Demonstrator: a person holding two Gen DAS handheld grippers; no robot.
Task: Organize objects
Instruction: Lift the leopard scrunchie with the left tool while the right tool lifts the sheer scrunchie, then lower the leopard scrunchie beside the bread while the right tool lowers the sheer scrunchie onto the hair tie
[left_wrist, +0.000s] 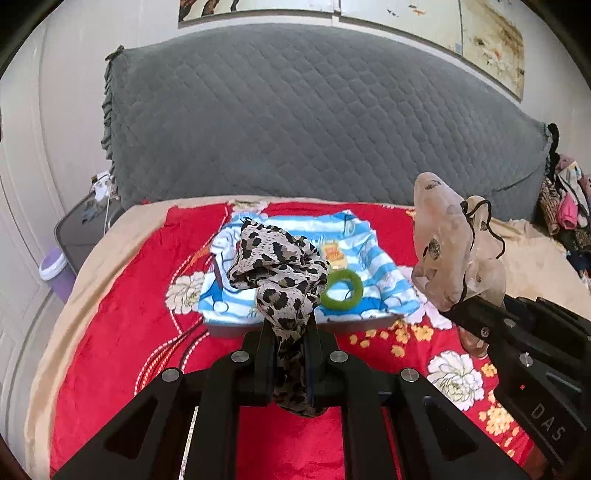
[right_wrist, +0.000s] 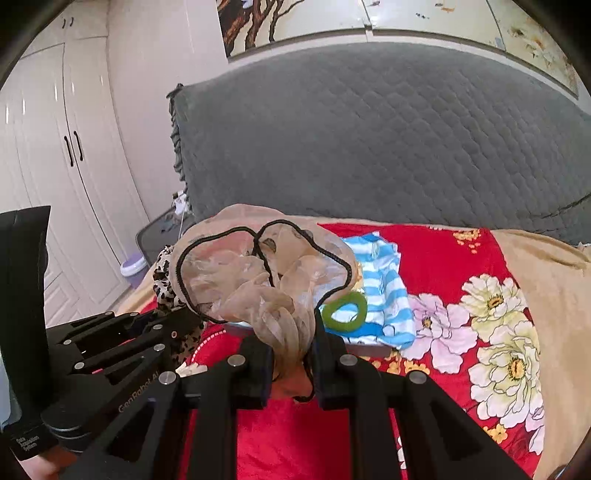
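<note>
Home bedroom. Bed spread with red floral blanket (left_wrist: 118, 350) over a tan cover; grey quilted headboard (left_wrist: 295, 122) against the wall. White wardrobe doors (right_wrist: 55, 155) with dark handles at left. Painted wall panels (right_wrist: 295, 22) above. Heap of clothes (left_wrist: 565, 214) at bedside.

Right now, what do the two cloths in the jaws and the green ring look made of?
Leopard cloth: thin woven fabric, matte, likely chiffon; it bunches in soft folds.
Beige cloth: sheer, slightly glossy mesh or nylon, with black cord trim; light shows through.
Green ring: fuzzy, matte, probably a fabric-covered elastic hair tie.
</note>
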